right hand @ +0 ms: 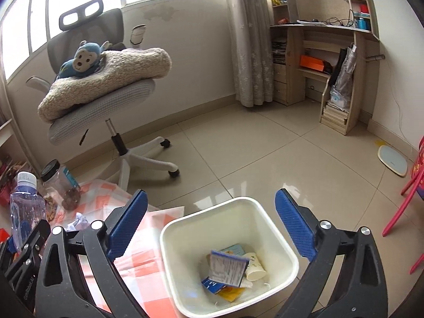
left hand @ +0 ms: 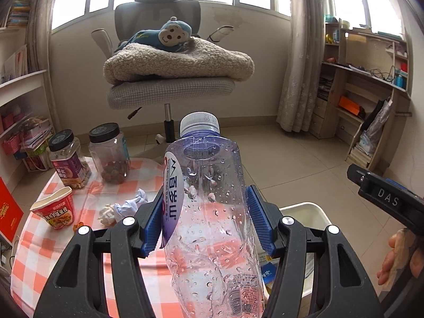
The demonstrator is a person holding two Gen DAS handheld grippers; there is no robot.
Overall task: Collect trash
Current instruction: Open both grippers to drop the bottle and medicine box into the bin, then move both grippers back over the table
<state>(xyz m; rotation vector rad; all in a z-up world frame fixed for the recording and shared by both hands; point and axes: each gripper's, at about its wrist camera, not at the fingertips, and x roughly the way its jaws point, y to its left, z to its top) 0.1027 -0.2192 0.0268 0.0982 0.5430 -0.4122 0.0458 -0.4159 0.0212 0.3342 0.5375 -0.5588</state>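
Bottle (left hand: 209,212) base ran off left wrist view's bottom edge. Bottle hid most of bin (left hand: 312,212). Small label print unreadable. Crumpled scraps (left hand: 124,206) on tablecloth (left hand: 34,259) too small to identify.

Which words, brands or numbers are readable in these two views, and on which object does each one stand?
"百岁山": label of the water bottle, held by the left gripper.
"DAS": black body of the right gripper, cut off at the edge.
"GmRobot": arm of the left gripper, right wrist view; the ending is unclear.
Too small or blurred: red noodle cup, jar label, red card, packets in the white bin.
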